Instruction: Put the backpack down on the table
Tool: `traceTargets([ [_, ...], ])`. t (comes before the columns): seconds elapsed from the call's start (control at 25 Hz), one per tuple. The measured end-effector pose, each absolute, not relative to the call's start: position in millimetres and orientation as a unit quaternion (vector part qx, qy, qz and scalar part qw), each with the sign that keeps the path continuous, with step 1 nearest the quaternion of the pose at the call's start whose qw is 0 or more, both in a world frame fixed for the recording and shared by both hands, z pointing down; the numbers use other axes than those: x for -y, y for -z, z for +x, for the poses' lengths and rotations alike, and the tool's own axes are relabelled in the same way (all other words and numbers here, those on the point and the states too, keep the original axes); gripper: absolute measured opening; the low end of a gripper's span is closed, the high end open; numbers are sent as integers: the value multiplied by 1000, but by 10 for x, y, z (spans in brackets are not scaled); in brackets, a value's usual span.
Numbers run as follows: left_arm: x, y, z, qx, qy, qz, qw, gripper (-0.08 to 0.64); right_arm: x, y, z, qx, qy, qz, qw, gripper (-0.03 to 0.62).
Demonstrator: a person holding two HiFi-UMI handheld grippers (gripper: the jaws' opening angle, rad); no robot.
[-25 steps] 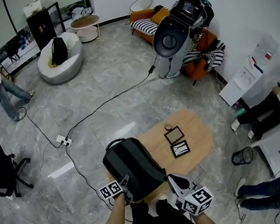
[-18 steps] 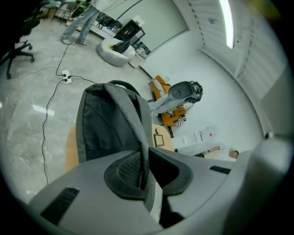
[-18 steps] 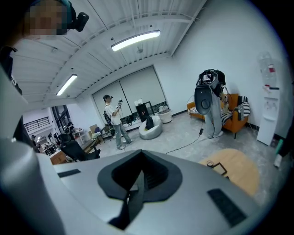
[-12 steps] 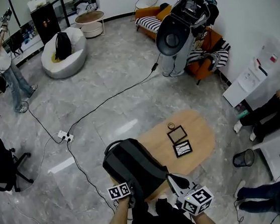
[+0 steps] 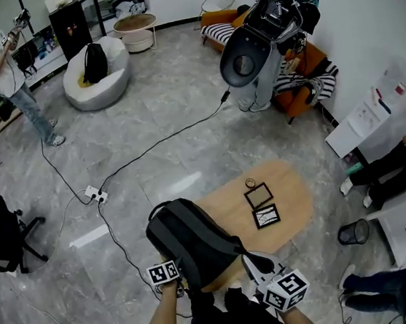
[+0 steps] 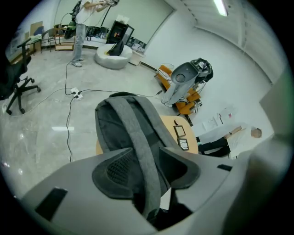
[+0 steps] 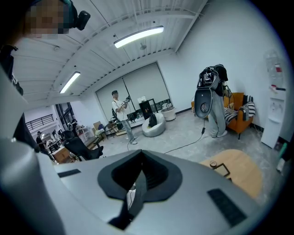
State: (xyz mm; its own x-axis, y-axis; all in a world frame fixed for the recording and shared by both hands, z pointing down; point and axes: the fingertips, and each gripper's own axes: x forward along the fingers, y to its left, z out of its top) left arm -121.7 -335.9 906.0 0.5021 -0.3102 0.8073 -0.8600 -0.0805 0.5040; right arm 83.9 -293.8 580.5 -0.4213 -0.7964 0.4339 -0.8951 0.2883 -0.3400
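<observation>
The dark grey backpack (image 5: 195,243) lies on the near left end of the oval wooden table (image 5: 291,194). My left gripper (image 5: 179,279) is at the pack's near left corner. In the left gripper view its jaws are opening wide (image 6: 146,160); a grey shoulder strap (image 6: 138,137) runs loosely between the pads. My right gripper (image 5: 250,260) is at the pack's near right side. In the right gripper view it (image 7: 140,176) is shut on a thin dark strap (image 7: 137,193) that hangs down from the jaws.
Two small picture frames (image 5: 260,205) and a ring-shaped object (image 5: 250,183) lie mid-table. A power strip and cable (image 5: 95,198) cross the floor to the left. A waste bin (image 5: 353,231) stands right. An office chair (image 5: 3,237) is far left; a person (image 5: 8,68) stands beyond.
The left gripper's jaws have opened off the shoulder strap, and it has sunk a little beside the pack. The backpack now rests lower on the table. The right gripper stays put.
</observation>
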Motion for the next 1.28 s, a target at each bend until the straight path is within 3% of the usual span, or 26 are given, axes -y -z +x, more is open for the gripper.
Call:
traceTargets([
  [0.16,3364,-8907,-1347,443,-233,699,510,171,2968,-5808,786,805,-271,520,92,11],
  [0.32,3348,-8554,-1331,439,-204,729,483,46,3009,-5777,661,818,-265,503,89,11],
  [0.44,3328,-8209,-1227,430,-187,764,443,23,3038,-5736,543,830,-255,488,89,11],
  [0.8,3109,-7052,-802,455,-128,812,342,18,3020,-5579,513,855,-225,461,74,11],
  [1.28,2593,-6070,-417,502,-127,826,224,18,2672,-5444,454,887,-191,415,64,11],
])
